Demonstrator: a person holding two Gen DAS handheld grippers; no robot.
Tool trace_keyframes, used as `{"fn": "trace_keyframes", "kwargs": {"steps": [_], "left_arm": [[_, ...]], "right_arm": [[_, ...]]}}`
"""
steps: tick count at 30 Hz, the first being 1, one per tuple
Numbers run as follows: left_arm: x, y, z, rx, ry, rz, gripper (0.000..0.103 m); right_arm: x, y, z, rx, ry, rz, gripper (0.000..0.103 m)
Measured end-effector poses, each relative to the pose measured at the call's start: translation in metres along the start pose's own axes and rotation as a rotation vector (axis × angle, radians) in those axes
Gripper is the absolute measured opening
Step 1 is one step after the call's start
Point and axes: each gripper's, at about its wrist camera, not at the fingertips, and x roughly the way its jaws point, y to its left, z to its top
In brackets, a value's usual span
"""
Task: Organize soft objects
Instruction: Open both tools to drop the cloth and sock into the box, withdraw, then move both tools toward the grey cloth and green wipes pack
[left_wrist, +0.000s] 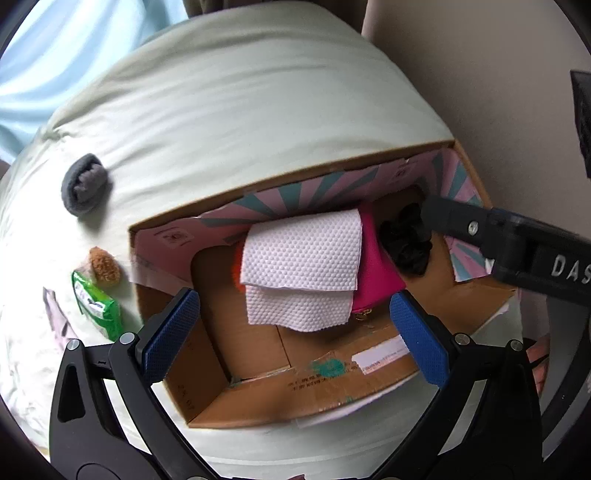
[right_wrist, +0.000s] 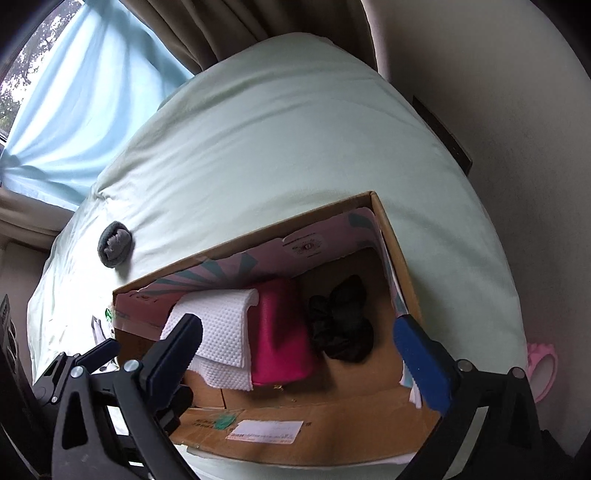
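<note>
Right gripper (right_wrist: 297, 350) hangs over the cardboard box (right_wrist: 388, 410), jaws wide, nothing btwn them. Box sits on the bed (right_wrist: 277, 140), toward its near edge. Inside, w/ pink-teal lining on the walls: white paper towel (right_wrist: 221, 332) draped at the left, touching the pink pouch (right_wrist: 280, 332) in the middle; black scrunchie-like fabric (right_wrist: 343, 321) just right of the pouch, near the box's right wall. Grey rolled sock (right_wrist: 115, 248) on the bed by its left edge, apart from the box. Left gripper (right_wrist: 92, 354) partly visible at the box's left corner.
</note>
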Motion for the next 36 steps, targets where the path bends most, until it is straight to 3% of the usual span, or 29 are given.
{"fn": "trace_keyframes", "kwargs": {"steps": [6, 11, 17, 28, 33, 36], "left_arm": [[-0.041, 0.011, -0.003, -0.037, -0.054, -0.03, 0.103], [-0.102, 0.029, -0.01, -0.084, -0.152, -0.046, 0.103], [-0.178, 0.062, -0.031, -0.132, -0.268, 0.004, 0.103], [-0.284, 0.138, -0.101, -0.242, -0.428, 0.074, 0.103], [-0.322, 0.184, -0.142, -0.285, -0.487, 0.161, 0.103], [-0.336, 0.211, -0.163, -0.311, -0.505, 0.166, 0.103]], "right_arm": [[-0.027, 0.018, -0.004, -0.041, -0.04, 0.001, 0.103], [-0.074, 0.042, -0.004, -0.076, -0.095, 0.016, 0.103], [-0.137, 0.085, -0.015, -0.153, -0.188, 0.03, 0.103], [-0.225, 0.184, -0.067, -0.357, -0.351, -0.01, 0.103], [-0.241, 0.224, -0.095, -0.382, -0.395, 0.0, 0.103], [-0.243, 0.247, -0.111, -0.394, -0.404, 0.031, 0.103]]}}
